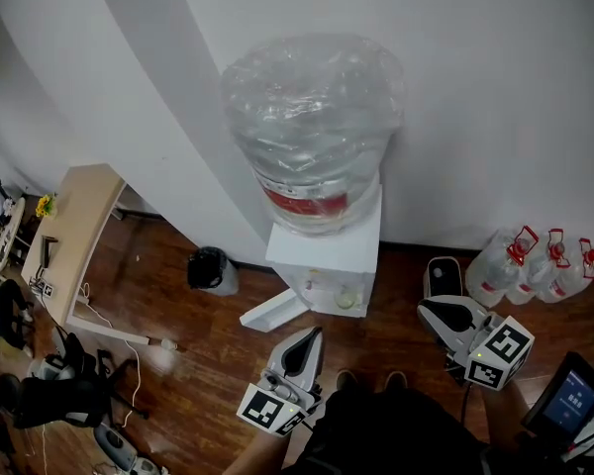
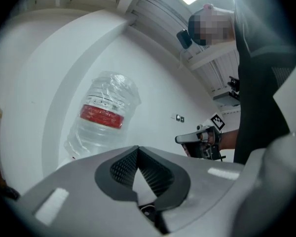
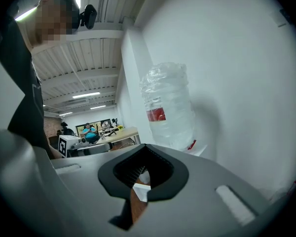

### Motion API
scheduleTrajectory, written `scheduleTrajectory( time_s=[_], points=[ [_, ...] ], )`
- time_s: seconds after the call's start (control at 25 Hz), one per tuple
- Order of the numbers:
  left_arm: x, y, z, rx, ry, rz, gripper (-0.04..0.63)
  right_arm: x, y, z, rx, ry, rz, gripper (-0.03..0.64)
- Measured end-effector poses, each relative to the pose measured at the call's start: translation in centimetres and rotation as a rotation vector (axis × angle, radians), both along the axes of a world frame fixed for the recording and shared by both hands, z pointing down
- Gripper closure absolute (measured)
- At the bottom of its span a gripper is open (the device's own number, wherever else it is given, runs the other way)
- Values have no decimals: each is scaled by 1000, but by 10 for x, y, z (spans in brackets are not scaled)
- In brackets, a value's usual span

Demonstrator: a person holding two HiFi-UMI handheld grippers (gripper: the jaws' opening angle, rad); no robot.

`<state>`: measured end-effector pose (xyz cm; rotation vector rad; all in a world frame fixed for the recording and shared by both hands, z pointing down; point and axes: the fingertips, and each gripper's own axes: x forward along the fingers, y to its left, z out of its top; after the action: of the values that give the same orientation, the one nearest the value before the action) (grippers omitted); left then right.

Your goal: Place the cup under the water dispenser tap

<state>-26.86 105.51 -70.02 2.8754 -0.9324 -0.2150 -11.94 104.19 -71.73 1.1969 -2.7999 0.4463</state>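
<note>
The white water dispenser (image 1: 327, 255) stands against the wall with a large clear bottle (image 1: 315, 127) on top. The bottle also shows in the left gripper view (image 2: 103, 115) and the right gripper view (image 3: 167, 107). A small pale cup (image 1: 348, 299) sits in the dispenser's recess below the taps. My left gripper (image 1: 307, 336) is held in front of the dispenser, jaws together and empty (image 2: 137, 152). My right gripper (image 1: 433, 309) hovers to the right of the dispenser, also shut on nothing (image 3: 145, 152). Neither gripper touches the cup.
A black bin (image 1: 210, 268) stands left of the dispenser, and a white panel (image 1: 274, 311) lies at its foot. Spare water jugs with red handles (image 1: 530, 270) line the wall at right. A wooden table (image 1: 74, 245) and cables fill the left side.
</note>
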Motion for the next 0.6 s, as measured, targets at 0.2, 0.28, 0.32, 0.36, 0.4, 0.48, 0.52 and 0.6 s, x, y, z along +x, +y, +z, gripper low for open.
scheduleTrajectory(
  time_s=[0.2,0.28,0.32,0.36,0.4,0.48,0.52,0.6],
  points=[
    [3,-2,3,-9,-38,-22,574,-1,0,-1,8,-2,-11,617],
    [3,-2,2,-8,-45,-21,574,-1,-1,-2,11,-2,-12,617],
    [4,-2,2,-6,-49,-23,574,-1,-2,-2,12,0,-13,617],
    [4,-3,2,-4,-54,-27,574,-1,-3,-2,12,1,-13,617],
    [4,-4,2,-3,-58,-33,574,0,-3,-1,11,1,-13,617],
    [3,-5,3,-6,-62,-45,574,0,-3,0,7,-4,-12,617],
    [3,-5,4,-9,-63,-48,574,0,-3,1,5,-6,-12,617],
    [4,-6,5,-11,-66,-48,574,0,-4,1,5,-8,-13,617]
  ],
)
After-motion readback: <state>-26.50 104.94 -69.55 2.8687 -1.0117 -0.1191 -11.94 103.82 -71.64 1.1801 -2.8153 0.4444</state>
